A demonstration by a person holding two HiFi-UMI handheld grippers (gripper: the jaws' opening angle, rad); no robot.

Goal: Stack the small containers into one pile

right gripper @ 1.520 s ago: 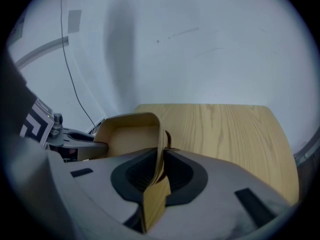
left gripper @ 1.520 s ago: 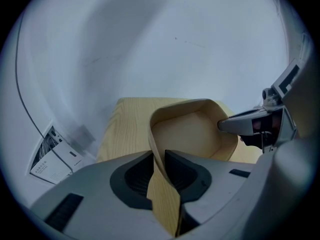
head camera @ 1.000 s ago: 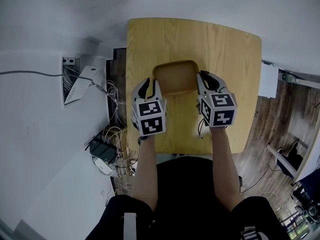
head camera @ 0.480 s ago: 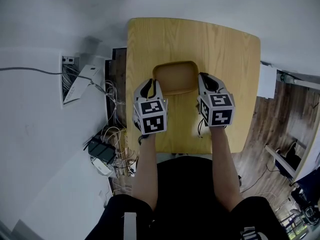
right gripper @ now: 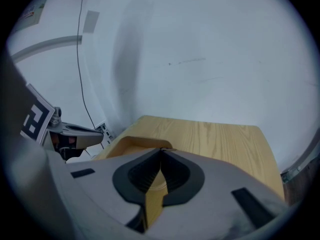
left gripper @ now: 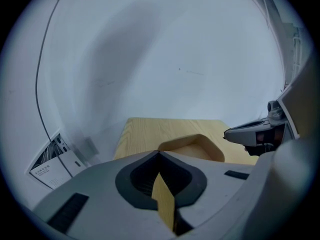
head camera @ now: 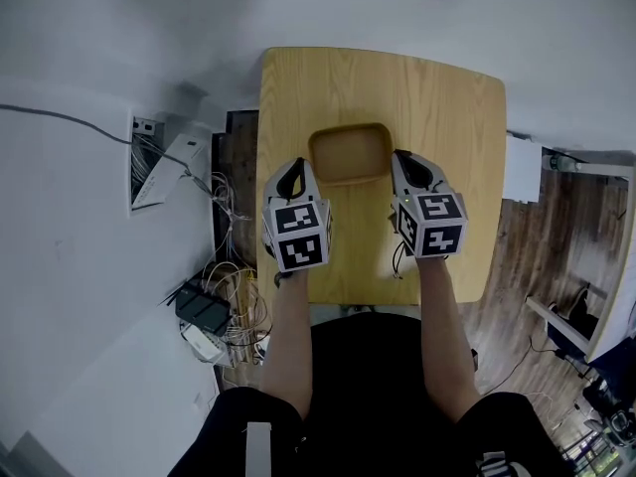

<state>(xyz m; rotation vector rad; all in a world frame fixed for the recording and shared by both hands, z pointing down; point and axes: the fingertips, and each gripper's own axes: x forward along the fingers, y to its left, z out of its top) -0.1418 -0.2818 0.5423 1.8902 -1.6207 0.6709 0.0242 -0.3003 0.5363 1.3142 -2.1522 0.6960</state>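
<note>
Container, tan and shallow, sits over the middle of the wooden table, caught between both tools. The left gripper has just been closing its jaws and pinches the container's left wall. The right gripper is clamped tight on the right wall.
</note>
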